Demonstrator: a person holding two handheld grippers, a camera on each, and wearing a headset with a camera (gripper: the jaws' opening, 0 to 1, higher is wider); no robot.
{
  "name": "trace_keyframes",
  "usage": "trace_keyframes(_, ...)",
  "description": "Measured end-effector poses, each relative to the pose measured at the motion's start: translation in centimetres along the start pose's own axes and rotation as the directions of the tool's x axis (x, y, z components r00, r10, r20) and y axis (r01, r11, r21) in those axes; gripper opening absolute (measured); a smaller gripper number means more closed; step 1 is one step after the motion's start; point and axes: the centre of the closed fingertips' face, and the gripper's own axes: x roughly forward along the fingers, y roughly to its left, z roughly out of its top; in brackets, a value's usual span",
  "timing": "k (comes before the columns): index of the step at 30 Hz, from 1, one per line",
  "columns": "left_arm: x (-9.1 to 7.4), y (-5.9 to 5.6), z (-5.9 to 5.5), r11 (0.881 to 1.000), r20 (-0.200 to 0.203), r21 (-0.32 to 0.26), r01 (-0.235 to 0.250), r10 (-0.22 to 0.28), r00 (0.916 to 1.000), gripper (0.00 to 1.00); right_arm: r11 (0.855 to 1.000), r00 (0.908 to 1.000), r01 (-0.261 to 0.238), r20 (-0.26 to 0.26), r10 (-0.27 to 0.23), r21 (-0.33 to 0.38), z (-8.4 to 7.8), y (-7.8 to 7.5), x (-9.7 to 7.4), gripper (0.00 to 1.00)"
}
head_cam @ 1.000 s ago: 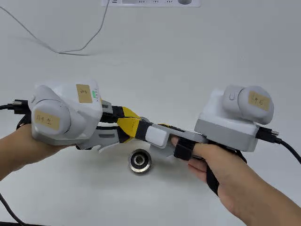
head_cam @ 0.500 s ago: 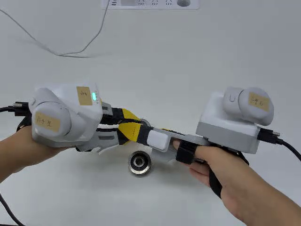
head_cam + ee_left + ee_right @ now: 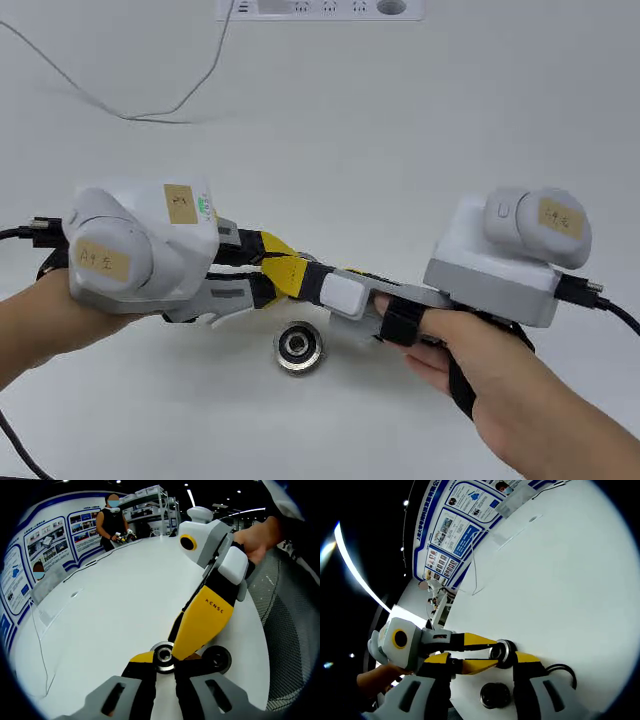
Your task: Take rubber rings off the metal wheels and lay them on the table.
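Observation:
My left gripper is shut on a small metal wheel and holds it above the white table. My right gripper comes in from the other side, its yellow-tipped jaws pressed to both sides of the same wheel, on its dark rubber ring. In the head view the two grippers' tips meet in the middle, left gripper, right gripper, and the held wheel is hidden there. A second wheel with a dark ring lies flat on the table below them. A loose black rubber ring lies beside my right jaw.
A white power strip sits at the table's far edge, with a grey cable trailing left across the top. Another person stands at the far end of the long table, in front of a wall of posters.
My right gripper has shifted slightly right and up while its jaws stay at the wheel. The left gripper and the wheel on the table have stayed put.

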Motion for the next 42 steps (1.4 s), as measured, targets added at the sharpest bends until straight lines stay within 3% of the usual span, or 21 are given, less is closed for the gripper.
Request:
trace_keyframes(14, 0.0, -0.1, 0.1, 1.000, 0.000, 0.001, -0.001, 0.001, 1.0000, 0.13, 1.000, 1.0000, -0.003, -0.003, 0.003, 0.004, -0.3, 0.0, 0.3, 0.52)
trace_keyframes(18, 0.0, -0.1, 0.1, 1.000, 0.002, 0.002, 0.000, 0.000, 1.0000, 0.13, 1.000, 0.9999, -0.010, -0.005, 0.010, 0.020, -0.2, 0.3, 0.4, 0.57)
trace_keyframes(21, 0.0, -0.2, 0.2, 1.000, 0.001, 0.003, -0.001, 0.001, 1.0000, 0.13, 1.000, 0.9999, 0.004, -0.011, -0.004, -0.018, -0.5, 0.4, 0.8, 0.62)
trace_keyframes(33, -0.1, -0.2, 0.2, 1.000, 0.002, 0.000, -0.001, 0.001, 1.0000, 0.13, 1.000, 0.9999, -0.009, -0.011, 0.009, -0.030, -0.5, 0.9, 1.1, 0.58)
trace_keyframes(42, -0.1, -0.1, 0.2, 1.000, 0.002, -0.001, -0.002, 0.002, 1.0000, 0.13, 0.994, 0.9968, -0.065, 0.052, 0.061, 0.085, 0.3, 0.2, 0.9, 0.55)
